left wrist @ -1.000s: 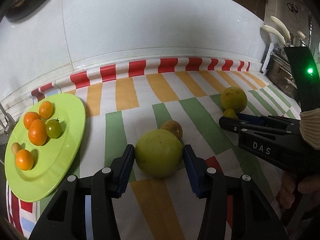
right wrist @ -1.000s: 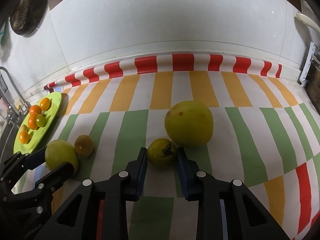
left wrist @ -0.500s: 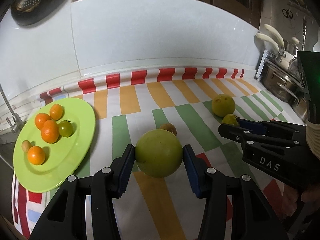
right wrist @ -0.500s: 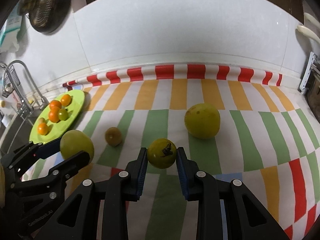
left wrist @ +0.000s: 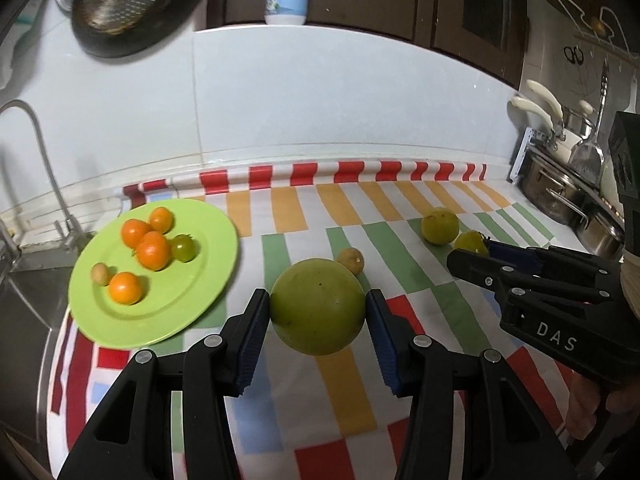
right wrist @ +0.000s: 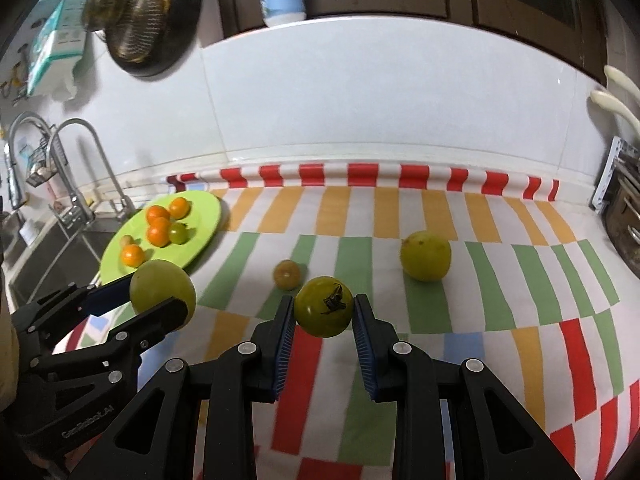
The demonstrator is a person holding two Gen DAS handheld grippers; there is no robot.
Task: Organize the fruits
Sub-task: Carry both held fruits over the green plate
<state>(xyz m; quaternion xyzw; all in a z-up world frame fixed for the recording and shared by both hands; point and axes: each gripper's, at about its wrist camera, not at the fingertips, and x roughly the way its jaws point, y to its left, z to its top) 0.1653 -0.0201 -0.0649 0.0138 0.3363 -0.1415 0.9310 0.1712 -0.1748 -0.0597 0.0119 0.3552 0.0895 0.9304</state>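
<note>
My left gripper (left wrist: 318,316) is shut on a large green fruit (left wrist: 318,306) and holds it above the striped cloth; it also shows in the right wrist view (right wrist: 162,292). My right gripper (right wrist: 324,314) is shut on a small yellow-green fruit with a dark stem (right wrist: 324,306), lifted off the cloth; it also shows in the left wrist view (left wrist: 470,242). A green plate (left wrist: 200,280) at the left holds several small orange fruits and one green one (left wrist: 184,248). A yellow-green fruit (right wrist: 425,255) and a small brownish fruit (right wrist: 286,274) lie on the cloth.
A sink with a tap (right wrist: 86,168) lies left of the plate. Pots and a rack (left wrist: 560,196) stand at the right end of the counter. A white tiled wall (right wrist: 360,100) runs behind, with a pan and strainer (right wrist: 144,20) hanging above.
Both grippers have risen and pulled back from the cloth, each lifting its fruit. The view now takes in more of the counter and the wall above.
</note>
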